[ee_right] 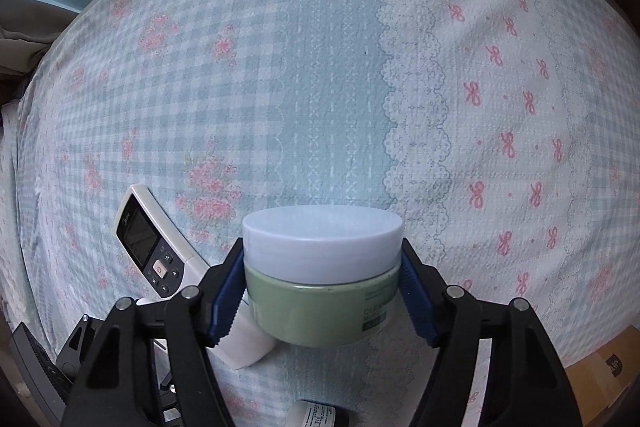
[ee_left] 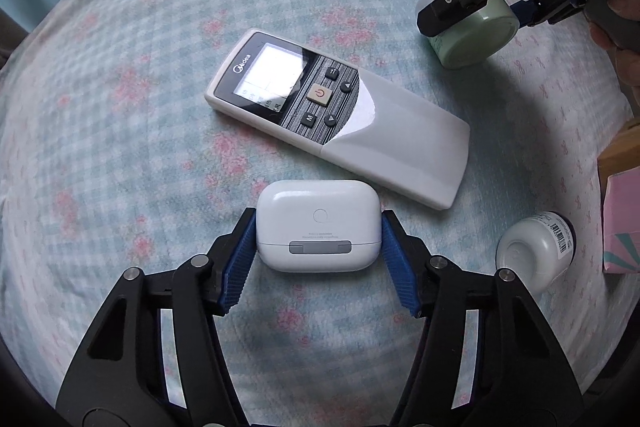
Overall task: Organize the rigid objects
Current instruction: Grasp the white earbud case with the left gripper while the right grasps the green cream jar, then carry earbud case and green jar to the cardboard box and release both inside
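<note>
A white earbud case (ee_left: 318, 223) lies on the checked bedspread (ee_left: 120, 115). My left gripper (ee_left: 319, 215) is shut on it, a blue pad against each short side. Just beyond lies a white air-conditioner remote (ee_left: 340, 115), screen up, also at lower left in the right wrist view (ee_right: 156, 247). A pale green jar (ee_right: 320, 299) with a white lid sits between the pads of my right gripper (ee_right: 322, 247), which is shut on its sides. In the left wrist view the same jar (ee_left: 476, 43) and right gripper (ee_left: 476, 19) are at the upper right.
A small white bottle (ee_left: 536, 251) with a barcode label lies on its side to the right of the case. A pink box (ee_left: 622, 227) stands at the right edge. A brown cardboard box (ee_right: 600, 367) sits at the bed's lower right.
</note>
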Action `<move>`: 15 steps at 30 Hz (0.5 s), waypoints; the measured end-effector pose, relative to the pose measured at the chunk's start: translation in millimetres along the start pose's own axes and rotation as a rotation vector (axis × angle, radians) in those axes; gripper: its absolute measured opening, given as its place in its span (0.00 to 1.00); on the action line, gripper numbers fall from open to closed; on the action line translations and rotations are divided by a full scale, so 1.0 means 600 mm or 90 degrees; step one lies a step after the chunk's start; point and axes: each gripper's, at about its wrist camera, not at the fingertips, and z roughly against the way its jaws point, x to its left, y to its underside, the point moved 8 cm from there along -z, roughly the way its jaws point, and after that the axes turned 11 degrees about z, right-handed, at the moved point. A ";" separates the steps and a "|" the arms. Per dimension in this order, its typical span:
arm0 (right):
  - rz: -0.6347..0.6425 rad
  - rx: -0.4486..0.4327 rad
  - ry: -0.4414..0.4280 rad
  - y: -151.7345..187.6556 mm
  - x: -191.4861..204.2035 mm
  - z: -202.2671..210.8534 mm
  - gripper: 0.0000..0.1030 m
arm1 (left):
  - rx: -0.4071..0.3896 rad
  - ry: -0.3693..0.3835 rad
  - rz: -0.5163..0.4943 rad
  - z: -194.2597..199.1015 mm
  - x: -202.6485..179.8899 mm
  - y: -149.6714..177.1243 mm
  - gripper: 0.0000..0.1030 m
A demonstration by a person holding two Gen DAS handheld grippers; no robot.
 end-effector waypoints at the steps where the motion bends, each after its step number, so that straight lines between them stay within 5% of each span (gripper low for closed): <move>1: 0.000 -0.003 -0.001 0.004 0.000 0.004 0.64 | -0.003 0.001 0.000 0.008 0.000 0.002 0.55; 15: -0.039 -0.067 -0.066 0.047 0.016 0.127 0.64 | -0.046 0.019 0.013 0.138 -0.011 0.008 0.55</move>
